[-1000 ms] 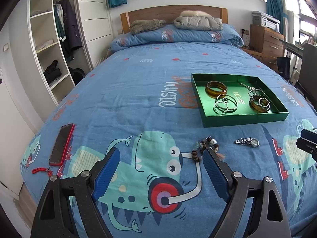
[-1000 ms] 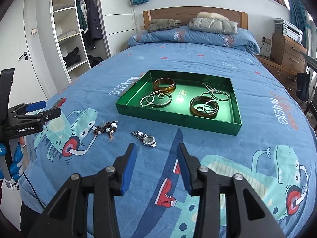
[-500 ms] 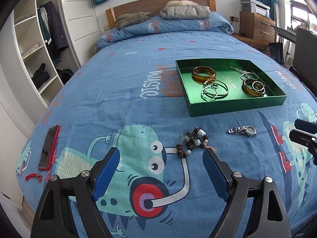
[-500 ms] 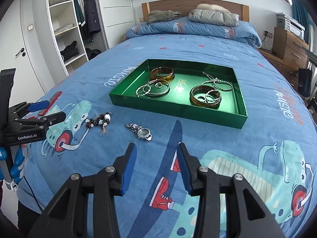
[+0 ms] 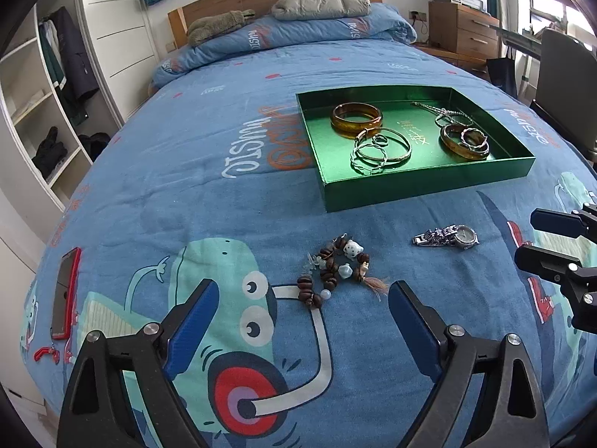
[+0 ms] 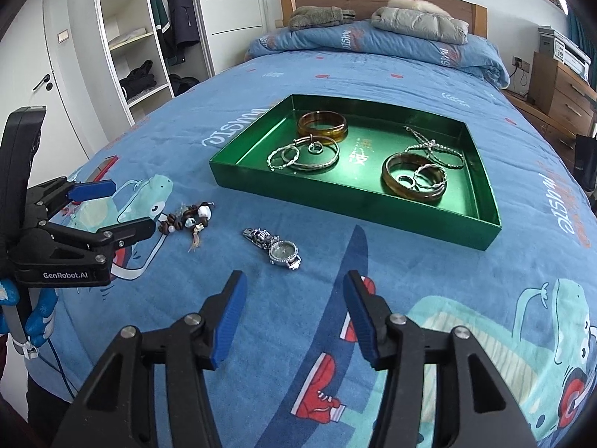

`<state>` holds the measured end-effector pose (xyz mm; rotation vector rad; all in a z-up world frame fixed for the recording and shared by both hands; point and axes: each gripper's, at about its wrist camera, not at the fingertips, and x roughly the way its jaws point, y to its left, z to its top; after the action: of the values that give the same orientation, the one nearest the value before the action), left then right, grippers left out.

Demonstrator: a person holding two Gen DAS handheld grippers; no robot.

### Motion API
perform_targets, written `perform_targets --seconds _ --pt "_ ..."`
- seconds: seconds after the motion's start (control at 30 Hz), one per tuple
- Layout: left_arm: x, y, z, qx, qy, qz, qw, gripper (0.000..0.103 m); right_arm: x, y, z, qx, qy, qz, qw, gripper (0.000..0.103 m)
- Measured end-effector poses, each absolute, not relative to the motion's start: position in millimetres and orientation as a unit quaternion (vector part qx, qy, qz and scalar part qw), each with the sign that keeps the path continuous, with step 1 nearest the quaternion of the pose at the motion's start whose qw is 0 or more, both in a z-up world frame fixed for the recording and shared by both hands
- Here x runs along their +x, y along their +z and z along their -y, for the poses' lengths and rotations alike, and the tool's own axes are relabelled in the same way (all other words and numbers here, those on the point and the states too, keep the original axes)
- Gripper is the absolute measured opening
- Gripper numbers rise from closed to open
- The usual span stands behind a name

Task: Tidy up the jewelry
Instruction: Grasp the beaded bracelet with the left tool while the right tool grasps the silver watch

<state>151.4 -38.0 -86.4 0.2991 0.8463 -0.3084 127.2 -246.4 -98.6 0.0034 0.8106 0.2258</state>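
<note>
Beaded bracelet [image 5: 333, 270], light, limp, lay at twelve o'clock of the opening, empty left claw [image 5: 303, 315]; pinch bunched beads; right claw [image 6: 294, 311] likewise widening, empty.

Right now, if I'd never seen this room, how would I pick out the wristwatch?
Find the green tray on the blue bedspread. On the cloth just in front of its near wall lie two loose pieces. The wristwatch is the silver one with a round dial and metal band, not the brown beaded bracelet.
</note>
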Motion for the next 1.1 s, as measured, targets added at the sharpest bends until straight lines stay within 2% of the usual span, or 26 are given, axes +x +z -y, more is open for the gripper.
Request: perform_targets --seconds 0.6,0.93,1.0,1.1 --pt "185.9 -130.7 30.7 0.128 -0.246 -0.455 0.846 0.09 170.4 -127.7 229.9 -0.018 0.163 -0.432 0.887 0.052" --pt "192.3 -132.6 46.0 0.151 -0.305 -0.445 0.828 0.072 186.3 -131.7 221.1 -0.057 0.178 -0.434 0.881 0.051" --pt "192.2 -133.9 51.2 0.159 -0.309 -0.444 0.826 0.067 187.7 -134.1 218.4 -0.072 0.181 -0.435 0.879 0.051" --pt "193.1 -133.6 55.3 0.156 -0.316 -0.445 0.823 0.053 186.2 -137.2 216.2 -0.096 0.182 -0.434 0.877 0.046"
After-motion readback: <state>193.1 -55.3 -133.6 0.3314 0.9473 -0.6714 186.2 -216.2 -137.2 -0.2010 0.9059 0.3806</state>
